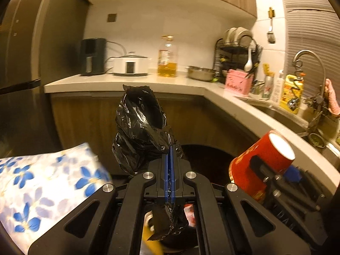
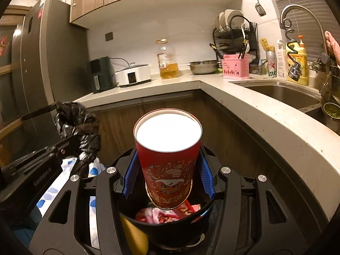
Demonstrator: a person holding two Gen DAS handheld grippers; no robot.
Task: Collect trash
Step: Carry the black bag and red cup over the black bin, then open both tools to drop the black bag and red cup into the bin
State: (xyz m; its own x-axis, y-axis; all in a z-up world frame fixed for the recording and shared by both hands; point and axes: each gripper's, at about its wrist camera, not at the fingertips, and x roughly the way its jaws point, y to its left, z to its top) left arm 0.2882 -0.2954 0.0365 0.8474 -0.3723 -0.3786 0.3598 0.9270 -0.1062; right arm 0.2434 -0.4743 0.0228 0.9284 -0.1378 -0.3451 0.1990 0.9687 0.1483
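Note:
My left gripper [image 1: 169, 159] is shut on the rim of a black plastic trash bag [image 1: 140, 127], whose open mouth stands up in front of it; the bag also shows in the right wrist view [image 2: 78, 127]. My right gripper [image 2: 167, 170] is shut on a red paper cup [image 2: 169, 153] with a white inside, held upright between the blue pads. The cup also shows in the left wrist view [image 1: 261, 161], to the right of the bag. Below the cup sits a black bin [image 2: 170, 227] with red wrappers inside.
A blue-flowered white cloth [image 1: 42, 191] lies at the lower left. An L-shaped counter [image 2: 244, 106] carries an oil bottle [image 2: 167, 61], a white cooker [image 2: 133, 75], a steel bowl [image 2: 203, 67], a pink basket [image 2: 234, 68] and a sink [image 2: 282, 94]. A fridge [image 2: 31, 63] stands left.

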